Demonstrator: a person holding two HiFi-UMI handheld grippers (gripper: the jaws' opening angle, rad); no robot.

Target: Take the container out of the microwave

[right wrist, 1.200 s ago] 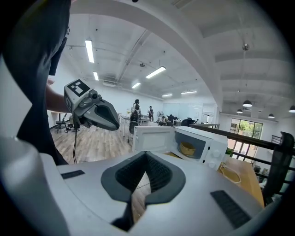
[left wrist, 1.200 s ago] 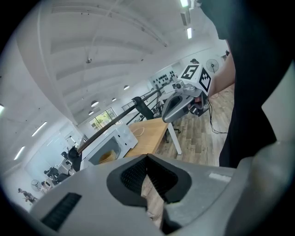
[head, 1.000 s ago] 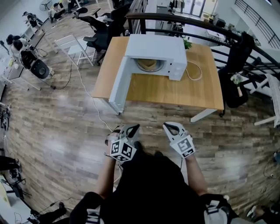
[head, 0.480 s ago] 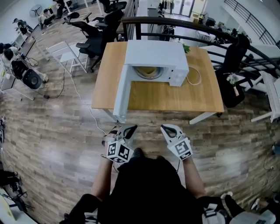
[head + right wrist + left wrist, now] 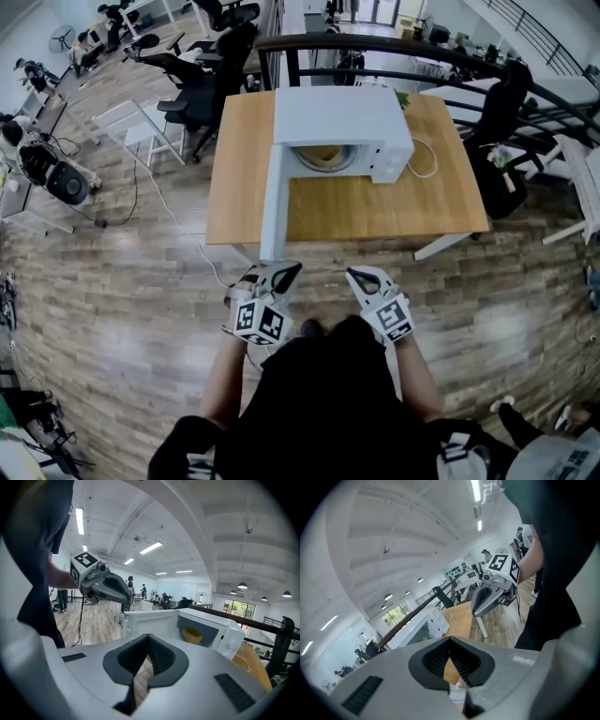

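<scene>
Right below us, the person in dark clothing stands on the wood floor (image 5: 122, 309), short of the microwave (image 5: 342, 120), a tool in each hand. The left gripper (image 5: 286, 272) has its jaws closed tip to tip, nothing between them. The same goes for the right gripper (image 5: 359, 274): pinched together and empty. Both are held side by side, well apart from the microwave's opening, and the left one sits just below the free edge of the microwave's door (image 5: 274, 197). That door hangs wide open, swung out towards the person past the edge of the table (image 5: 375, 202) that the microwave stands on. Inside the microwave's cavity sits the container (image 5: 192, 635), a yellowish bowl, untouched. To the right of the microwave, a pale cable (image 5: 427, 159) loops on the tabletop. Beyond the microwave runs a dark railing (image 5: 375, 47), and off to the microwave's left stand a white chair (image 5: 141, 122) and black office chairs (image 5: 202, 70).
</scene>
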